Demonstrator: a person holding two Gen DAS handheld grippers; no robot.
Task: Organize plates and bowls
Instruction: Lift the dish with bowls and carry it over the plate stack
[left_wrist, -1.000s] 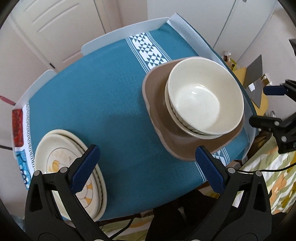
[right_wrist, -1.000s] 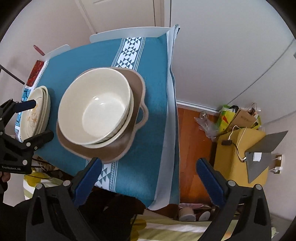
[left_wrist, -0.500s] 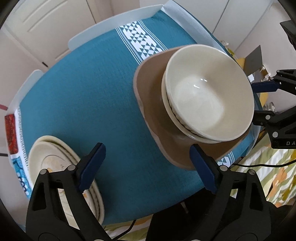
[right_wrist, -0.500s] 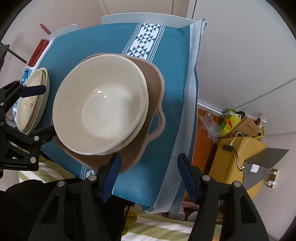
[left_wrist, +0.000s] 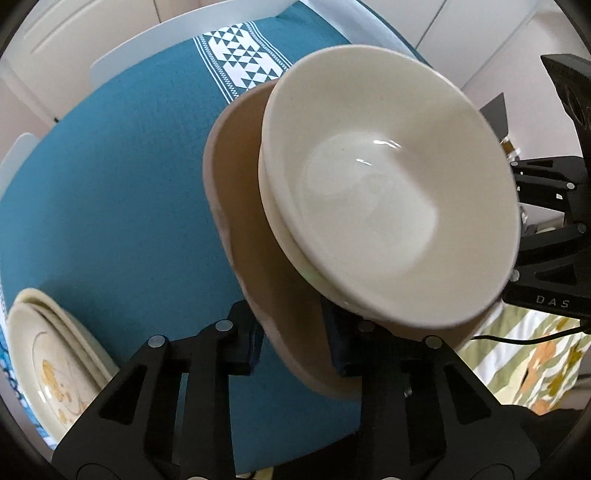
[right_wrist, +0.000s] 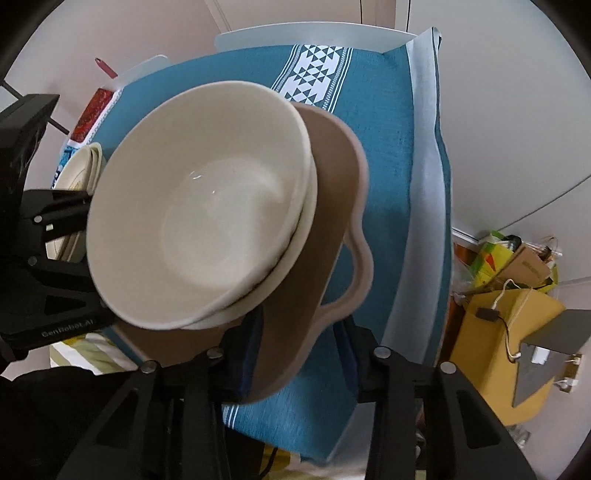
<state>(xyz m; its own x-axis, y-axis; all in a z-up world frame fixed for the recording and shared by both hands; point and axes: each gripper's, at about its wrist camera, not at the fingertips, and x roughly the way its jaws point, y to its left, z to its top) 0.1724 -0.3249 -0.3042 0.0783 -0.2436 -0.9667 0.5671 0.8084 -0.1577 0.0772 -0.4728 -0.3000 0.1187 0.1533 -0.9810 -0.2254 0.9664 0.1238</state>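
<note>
A brown dish with handles (left_wrist: 240, 229) (right_wrist: 332, 206) carries two nested cream bowls (left_wrist: 388, 192) (right_wrist: 199, 206) on the teal tablecloth (left_wrist: 110, 177). My left gripper (left_wrist: 293, 343) is shut on the dish's near rim. My right gripper (right_wrist: 299, 343) is shut on the dish's rim beside its loop handle (right_wrist: 354, 273). The dish looks tilted. A stack of cream patterned plates (left_wrist: 48, 362) (right_wrist: 79, 170) lies at the table's left end.
The table edge is close under both grippers. A striped green cloth (left_wrist: 524, 350) lies below the edge. A yellow box with a cable (right_wrist: 506, 332) and a grey laptop (right_wrist: 546, 343) sit on the floor to the right. White cabinet doors (left_wrist: 74, 37) stand behind the table.
Both grippers moved in from above and outside the dish and closed on its near rim. The dish and bowls now fill the views and appear tilted.
</note>
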